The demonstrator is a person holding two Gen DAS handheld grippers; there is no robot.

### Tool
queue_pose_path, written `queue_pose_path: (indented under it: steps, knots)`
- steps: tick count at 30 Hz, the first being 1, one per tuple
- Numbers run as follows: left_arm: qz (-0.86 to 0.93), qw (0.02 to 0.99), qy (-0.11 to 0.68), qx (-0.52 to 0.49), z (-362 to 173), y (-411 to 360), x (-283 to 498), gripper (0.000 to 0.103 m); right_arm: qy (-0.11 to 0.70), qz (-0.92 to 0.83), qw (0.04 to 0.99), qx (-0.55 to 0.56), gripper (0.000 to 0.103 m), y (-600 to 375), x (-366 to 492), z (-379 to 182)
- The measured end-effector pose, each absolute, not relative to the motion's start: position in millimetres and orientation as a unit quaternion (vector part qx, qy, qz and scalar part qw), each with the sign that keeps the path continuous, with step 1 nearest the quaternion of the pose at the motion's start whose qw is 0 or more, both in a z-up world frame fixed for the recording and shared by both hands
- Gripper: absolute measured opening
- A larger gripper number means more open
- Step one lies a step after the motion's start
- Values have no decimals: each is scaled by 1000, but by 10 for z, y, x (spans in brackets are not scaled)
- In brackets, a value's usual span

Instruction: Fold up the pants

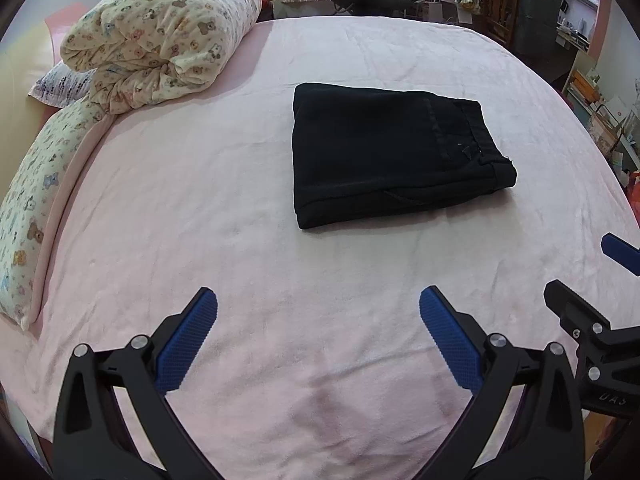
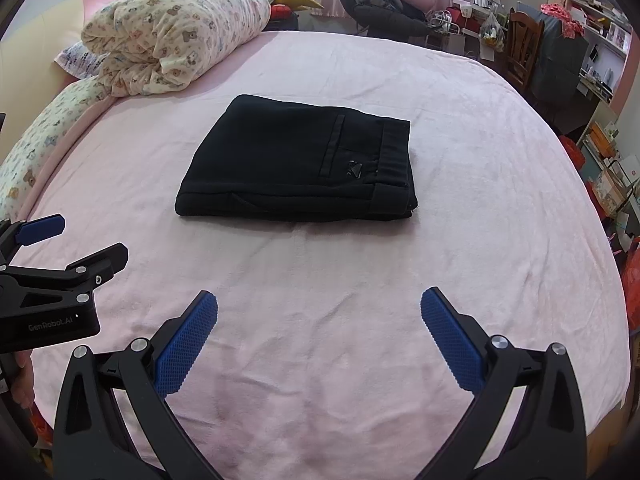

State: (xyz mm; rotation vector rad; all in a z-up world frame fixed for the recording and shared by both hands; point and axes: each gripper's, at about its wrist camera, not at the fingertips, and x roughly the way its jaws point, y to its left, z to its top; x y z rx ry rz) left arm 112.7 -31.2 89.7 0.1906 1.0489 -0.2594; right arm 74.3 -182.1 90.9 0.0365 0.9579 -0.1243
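Black pants [image 1: 388,152] lie folded into a compact rectangle in the middle of the pink bed [image 1: 200,208], waistband to the right; they also show in the right wrist view [image 2: 304,164]. My left gripper [image 1: 318,312] is open and empty, hovering over the near part of the bed, well short of the pants. My right gripper [image 2: 319,312] is open and empty, also near the front edge. The left gripper shows at the left edge of the right wrist view [image 2: 74,242], and the right gripper at the right edge of the left wrist view [image 1: 588,270].
A rolled bear-print quilt [image 1: 164,36] and a long matching pillow [image 1: 32,208] lie along the bed's left side. A wooden chair [image 2: 524,48], shelves and clutter stand beyond the far right edge. Dark clothes [image 2: 380,4] are piled behind the bed.
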Motion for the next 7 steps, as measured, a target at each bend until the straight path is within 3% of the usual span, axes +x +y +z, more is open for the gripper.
queue_pose_path:
  steps: [7]
  knots:
    - [-126,848,508,83,869,-287,1152,101,461,-59,885,18,102,-1829,746,908]
